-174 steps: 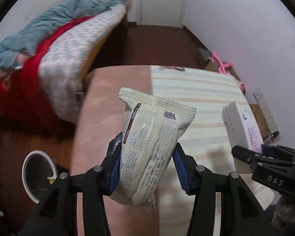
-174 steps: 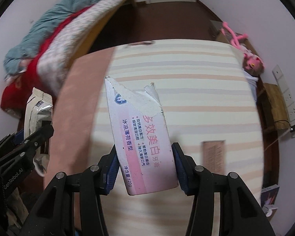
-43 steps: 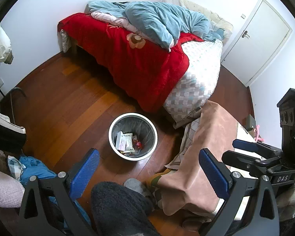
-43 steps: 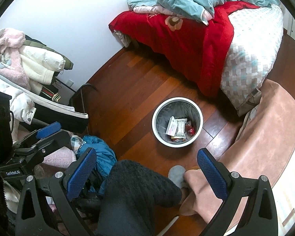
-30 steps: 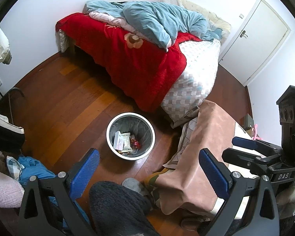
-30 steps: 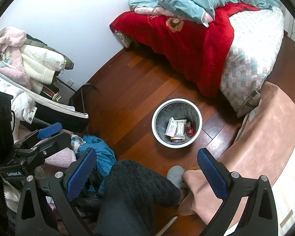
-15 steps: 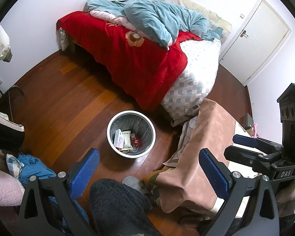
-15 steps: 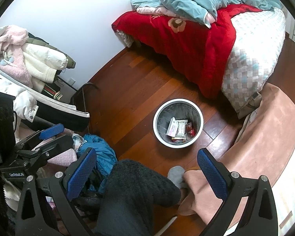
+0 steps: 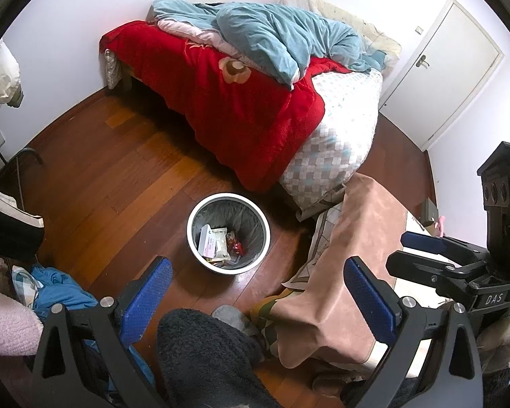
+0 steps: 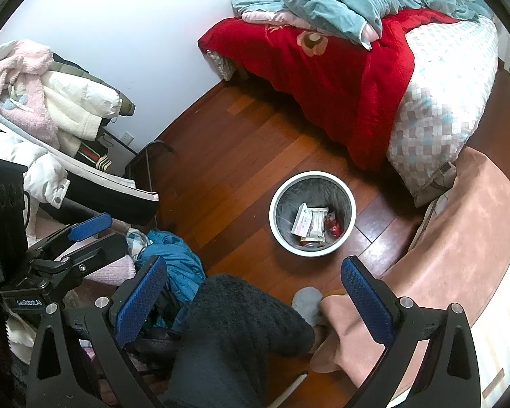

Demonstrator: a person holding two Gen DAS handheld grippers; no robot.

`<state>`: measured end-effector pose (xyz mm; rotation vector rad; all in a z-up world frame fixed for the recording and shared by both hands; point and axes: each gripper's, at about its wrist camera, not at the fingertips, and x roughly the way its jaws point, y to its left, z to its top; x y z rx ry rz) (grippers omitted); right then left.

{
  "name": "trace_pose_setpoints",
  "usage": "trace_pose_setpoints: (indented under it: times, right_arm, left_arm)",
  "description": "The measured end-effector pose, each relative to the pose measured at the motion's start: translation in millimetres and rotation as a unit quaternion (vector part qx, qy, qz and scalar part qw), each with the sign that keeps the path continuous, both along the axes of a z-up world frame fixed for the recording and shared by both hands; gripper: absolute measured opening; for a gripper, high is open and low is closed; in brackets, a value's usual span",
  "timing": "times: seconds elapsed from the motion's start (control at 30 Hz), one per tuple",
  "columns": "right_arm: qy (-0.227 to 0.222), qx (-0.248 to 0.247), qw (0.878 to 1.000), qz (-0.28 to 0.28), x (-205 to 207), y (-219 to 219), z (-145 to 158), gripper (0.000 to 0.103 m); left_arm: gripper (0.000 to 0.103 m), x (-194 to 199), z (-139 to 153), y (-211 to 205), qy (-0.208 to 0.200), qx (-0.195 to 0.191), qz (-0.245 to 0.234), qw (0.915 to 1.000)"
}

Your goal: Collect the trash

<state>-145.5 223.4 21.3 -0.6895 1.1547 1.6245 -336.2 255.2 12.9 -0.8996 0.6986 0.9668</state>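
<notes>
Above the trash bin (image 9: 228, 233), left gripper (image 9: 255, 301) and right gripper (image 10: 255, 297) spread empty, wrappers (image 10: 312, 221) inside partly hidden

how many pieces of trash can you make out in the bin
3 at least: a pink-and-white box on the left, a pale wrapper in the middle, a red wrapper on the right; more may be hidden underneath.

The trash bin (image 9: 228, 234) has a white rim and a grey liner; a pink-and-white box (image 10: 302, 222) lies inside. The bed (image 9: 329, 156) wears a red blanket (image 9: 227, 108), a teal quilt (image 9: 282, 40) and a grey-white checked cover. The floor (image 9: 119, 176) is reddish-brown wood. Gripper pads (image 9: 146, 299) are blue.
</notes>
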Motion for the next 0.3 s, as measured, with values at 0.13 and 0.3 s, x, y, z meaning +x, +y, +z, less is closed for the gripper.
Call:
trace_pose_setpoints:
  times: [0.13,0.3]
  right_arm:
    - [-0.001,0.002,1.000,0.004,-1.2,-1.9,2.4,0.103]
    - [0.000,0.002,1.000,0.003,-1.2,-1.5,2.5,0.103]
  left_arm:
    - [0.103,-0.2,0.2,0.2,0.000,0.001,0.000,1.0000]
    - [0.103,-4.7,5.3,2.8,-0.007,0.004,0.002,1.0000]
